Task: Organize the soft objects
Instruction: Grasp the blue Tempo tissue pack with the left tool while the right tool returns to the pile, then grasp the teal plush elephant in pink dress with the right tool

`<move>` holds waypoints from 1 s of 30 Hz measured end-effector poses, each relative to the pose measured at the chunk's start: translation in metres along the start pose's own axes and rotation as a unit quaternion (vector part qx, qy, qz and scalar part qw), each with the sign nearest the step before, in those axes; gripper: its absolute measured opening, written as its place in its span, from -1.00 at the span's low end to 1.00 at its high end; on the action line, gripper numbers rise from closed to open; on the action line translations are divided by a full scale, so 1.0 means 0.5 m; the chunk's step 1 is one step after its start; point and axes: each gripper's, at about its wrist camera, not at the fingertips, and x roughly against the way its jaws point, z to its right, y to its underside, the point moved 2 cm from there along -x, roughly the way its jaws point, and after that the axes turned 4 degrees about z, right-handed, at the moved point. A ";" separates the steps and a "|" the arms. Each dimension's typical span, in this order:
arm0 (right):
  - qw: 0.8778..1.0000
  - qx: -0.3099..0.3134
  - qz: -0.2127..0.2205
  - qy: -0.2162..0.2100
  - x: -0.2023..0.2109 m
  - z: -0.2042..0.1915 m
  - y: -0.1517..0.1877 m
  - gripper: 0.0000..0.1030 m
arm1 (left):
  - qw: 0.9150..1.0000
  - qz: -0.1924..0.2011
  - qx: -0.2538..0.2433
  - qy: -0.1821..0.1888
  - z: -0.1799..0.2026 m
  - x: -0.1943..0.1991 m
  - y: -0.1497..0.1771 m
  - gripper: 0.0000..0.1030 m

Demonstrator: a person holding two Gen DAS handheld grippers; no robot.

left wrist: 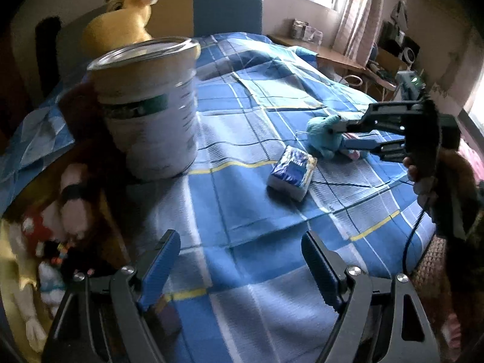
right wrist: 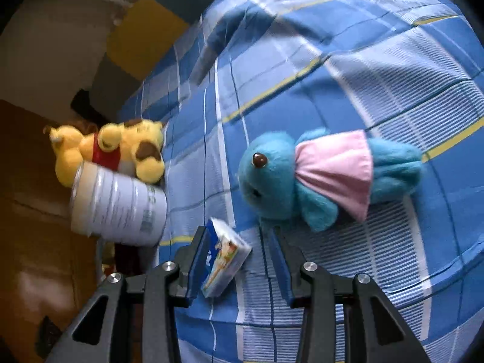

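A blue plush in a pink dress (right wrist: 302, 178) lies on the blue checked bedspread (right wrist: 332, 69). My right gripper (right wrist: 240, 257) hangs open just short of the plush, with no pad pressing on anything. In the left wrist view the right gripper (left wrist: 345, 136) has its fingertips right at the blue plush (left wrist: 323, 136). A small tissue pack (left wrist: 292, 172) lies flat on the bedspread; in the right wrist view the tissue pack (right wrist: 225, 261) shows beside that gripper's left finger. My left gripper (left wrist: 239, 260) is wide open and empty over the near bedspread. A yellow bear plush (right wrist: 121, 151) sits behind the tin.
A tall white tin (left wrist: 151, 109) stands on the bed at the left, the yellow plush (left wrist: 121, 15) behind it. Several plush toys (left wrist: 75, 187) are heaped along the bed's left edge. A blue headboard (left wrist: 227, 9) and a wooden desk (left wrist: 341, 57) lie beyond.
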 end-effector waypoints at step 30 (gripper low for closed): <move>0.993 -0.051 0.102 0.031 0.067 0.043 -0.043 -0.19 | 0.993 -0.056 -0.091 0.044 0.137 -0.301 -0.097 0.06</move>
